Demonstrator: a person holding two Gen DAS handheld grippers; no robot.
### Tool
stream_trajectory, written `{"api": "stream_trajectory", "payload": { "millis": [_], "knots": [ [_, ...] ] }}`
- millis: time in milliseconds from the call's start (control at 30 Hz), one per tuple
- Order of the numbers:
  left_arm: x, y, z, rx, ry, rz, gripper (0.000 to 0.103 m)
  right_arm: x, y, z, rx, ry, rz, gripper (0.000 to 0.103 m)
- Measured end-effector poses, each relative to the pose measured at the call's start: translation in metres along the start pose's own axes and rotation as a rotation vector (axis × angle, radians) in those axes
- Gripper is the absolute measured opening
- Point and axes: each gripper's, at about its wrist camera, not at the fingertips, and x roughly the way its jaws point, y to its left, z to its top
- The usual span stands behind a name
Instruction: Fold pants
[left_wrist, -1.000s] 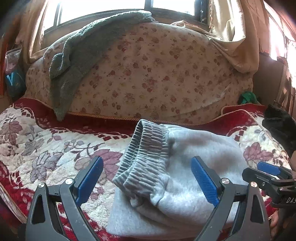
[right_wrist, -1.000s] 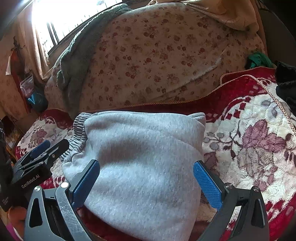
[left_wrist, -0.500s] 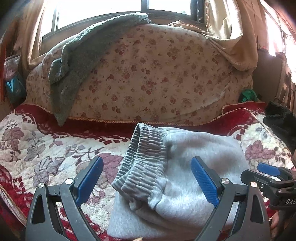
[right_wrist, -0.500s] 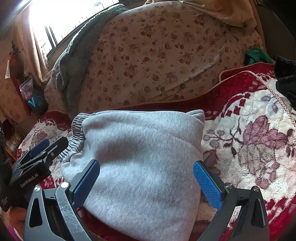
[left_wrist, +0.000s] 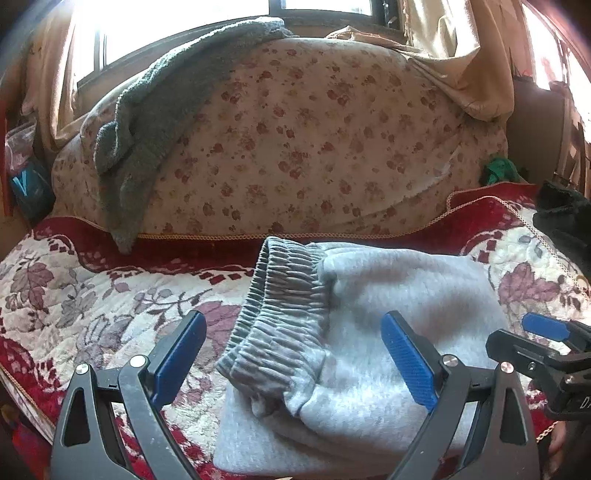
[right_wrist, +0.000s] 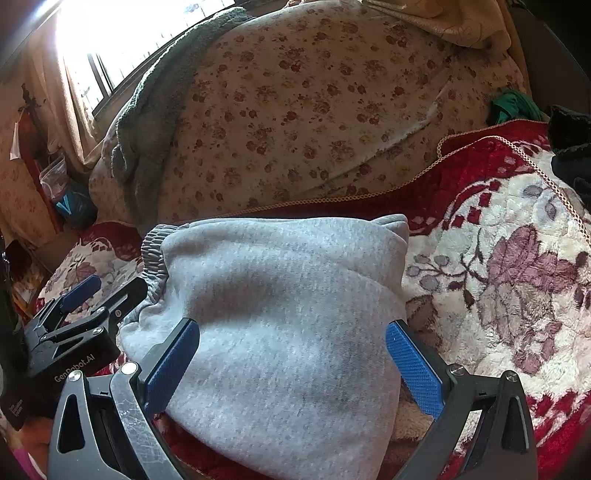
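Both grippers backed slightly (jaws wide, empty); folded pants (left_wrist: 369, 350) unmoved on blanket (left_wrist: 92, 302).

Both wrist views face the folded pants (left_wrist: 369, 332) closely.

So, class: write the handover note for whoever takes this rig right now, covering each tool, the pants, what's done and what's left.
Left tool: open, empty, above the waistband end.
Right tool: open, empty, above the plain end.
Grey pants: a compact folded bundle on the red floral blanket, elastic waistband on top at the left.
Done: the folding looks largely complete.
Left: probably only flattening the loose waistband and squaring the edges, if anything.
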Motion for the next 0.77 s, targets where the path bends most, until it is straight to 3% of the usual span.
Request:
{"api": "stream_trajectory", "payload": {
  "millis": [767],
  "knots": [
    [-0.003,-0.016,0.001,0.057,-0.038,-0.044,0.095,0.000,-0.006,0.000,0.006,0.007,-0.011,0.103]
  ]
}}
